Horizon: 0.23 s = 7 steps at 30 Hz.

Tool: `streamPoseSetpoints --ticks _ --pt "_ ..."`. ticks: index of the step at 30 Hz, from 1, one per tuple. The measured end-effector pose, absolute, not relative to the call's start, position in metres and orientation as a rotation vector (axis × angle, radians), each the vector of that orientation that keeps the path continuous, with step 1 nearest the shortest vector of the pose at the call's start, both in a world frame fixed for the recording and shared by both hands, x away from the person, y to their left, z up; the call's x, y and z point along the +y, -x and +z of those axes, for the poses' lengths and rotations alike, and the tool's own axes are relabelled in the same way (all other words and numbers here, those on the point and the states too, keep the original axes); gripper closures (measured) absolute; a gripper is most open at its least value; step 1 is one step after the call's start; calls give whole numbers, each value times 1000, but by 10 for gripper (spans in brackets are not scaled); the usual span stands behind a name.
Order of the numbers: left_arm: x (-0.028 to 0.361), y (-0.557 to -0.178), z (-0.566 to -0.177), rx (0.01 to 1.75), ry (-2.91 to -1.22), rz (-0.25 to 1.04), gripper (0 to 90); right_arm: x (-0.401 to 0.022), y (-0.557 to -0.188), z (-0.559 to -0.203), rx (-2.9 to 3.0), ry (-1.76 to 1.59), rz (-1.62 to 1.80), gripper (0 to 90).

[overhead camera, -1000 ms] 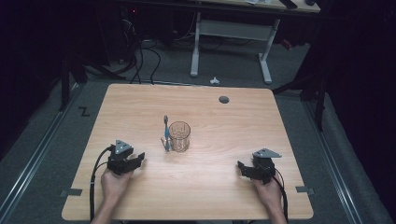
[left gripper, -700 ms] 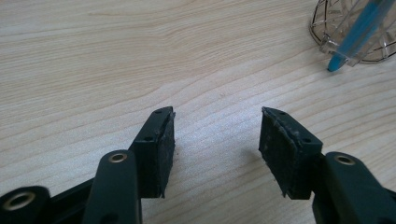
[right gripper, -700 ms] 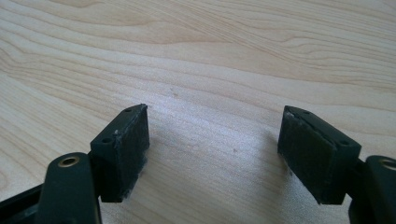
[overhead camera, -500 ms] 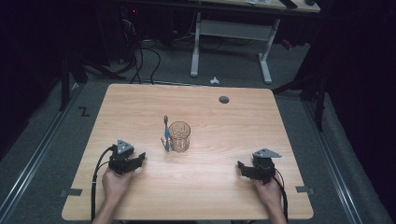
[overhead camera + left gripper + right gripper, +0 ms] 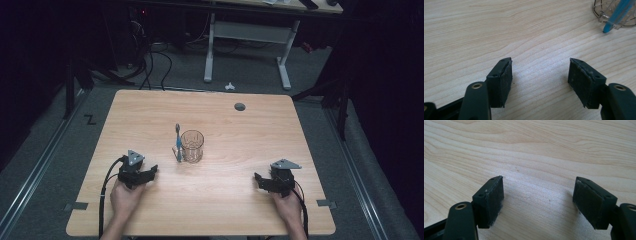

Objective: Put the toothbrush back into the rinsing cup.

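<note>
Left hand-held gripper (image 5: 150,172) rests low on the wooden counter (image 5: 240,140), near the person's edge. Its jaws have just been opening and now stand wide apart, with nothing but bare wood between them; the left gripper view shows both black pads (image 5: 505,80) clear of any object. Right hand-held gripper (image 5: 260,181) sits at the opposite side of the counter, well apart from the left one, its jaws likewise spread wide and empty over the wood grain in the right gripper view.

Between the two, a little farther from the person, a clear glass (image 5: 192,146) stands upright near the middle of the counter. A blue toothbrush (image 5: 177,145) leans against its left side, touching it, with the handle tip resting on the counter just beside the glass. The left hand-held gripper is the nearer one to both, yet touches neither.
</note>
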State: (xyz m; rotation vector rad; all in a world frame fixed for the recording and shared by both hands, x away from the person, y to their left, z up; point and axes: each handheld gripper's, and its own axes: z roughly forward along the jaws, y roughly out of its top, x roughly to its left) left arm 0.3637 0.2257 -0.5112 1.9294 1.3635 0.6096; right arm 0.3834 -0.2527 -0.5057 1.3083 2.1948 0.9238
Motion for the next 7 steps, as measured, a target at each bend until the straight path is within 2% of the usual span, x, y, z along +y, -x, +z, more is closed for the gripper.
streamPoseSetpoints --ticks 7 --pt "226 -364 -511 1365 -1929 610 364 -253 -383 -506 2195 -1308 924 250"
